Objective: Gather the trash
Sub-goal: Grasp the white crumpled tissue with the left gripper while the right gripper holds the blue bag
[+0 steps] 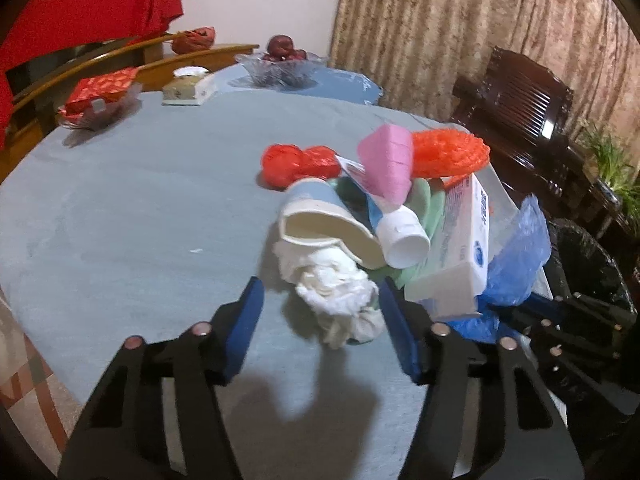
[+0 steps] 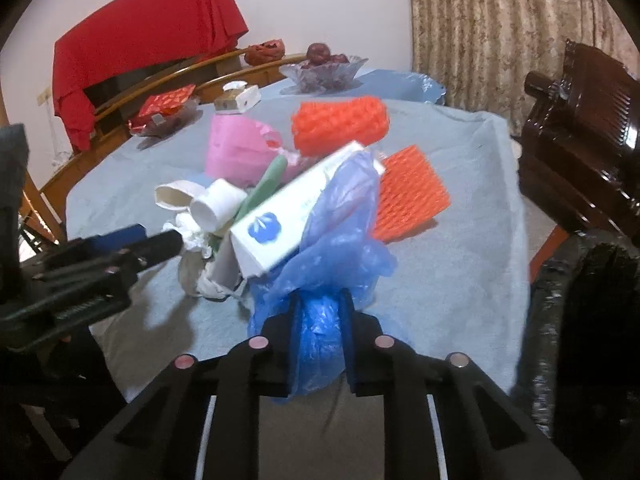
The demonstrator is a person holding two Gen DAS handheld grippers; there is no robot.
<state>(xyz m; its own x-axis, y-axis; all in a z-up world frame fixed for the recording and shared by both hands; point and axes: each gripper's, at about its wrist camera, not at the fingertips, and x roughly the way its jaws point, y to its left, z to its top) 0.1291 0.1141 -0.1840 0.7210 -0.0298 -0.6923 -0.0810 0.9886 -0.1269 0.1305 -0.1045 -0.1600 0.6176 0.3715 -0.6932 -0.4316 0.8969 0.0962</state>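
Observation:
A heap of trash lies on the blue tablecloth [image 1: 120, 208]: a crumpled white tissue [image 1: 336, 284], a squashed paper cup [image 1: 324, 220], a white tube [image 1: 404, 240], a white carton [image 1: 460, 236], a pink bag [image 1: 388, 164], orange foam nets [image 1: 448, 154] and a red bag [image 1: 296, 162]. My left gripper [image 1: 320, 304] is open, its blue pads either side of the tissue. My right gripper [image 2: 320, 320] is shut on a blue plastic bag [image 2: 340, 220] at the heap's near edge. The carton [image 2: 288, 208] leans on that bag.
A black-lined trash bin [image 1: 588, 268] stands off the table's right edge, also in the right wrist view [image 2: 588, 320]. At the far side are a glass fruit bowl [image 1: 280, 66], a tissue box [image 1: 188, 88] and a dish with red wrapping [image 1: 100, 96]. A dark wooden chair [image 2: 580, 128] stands at right.

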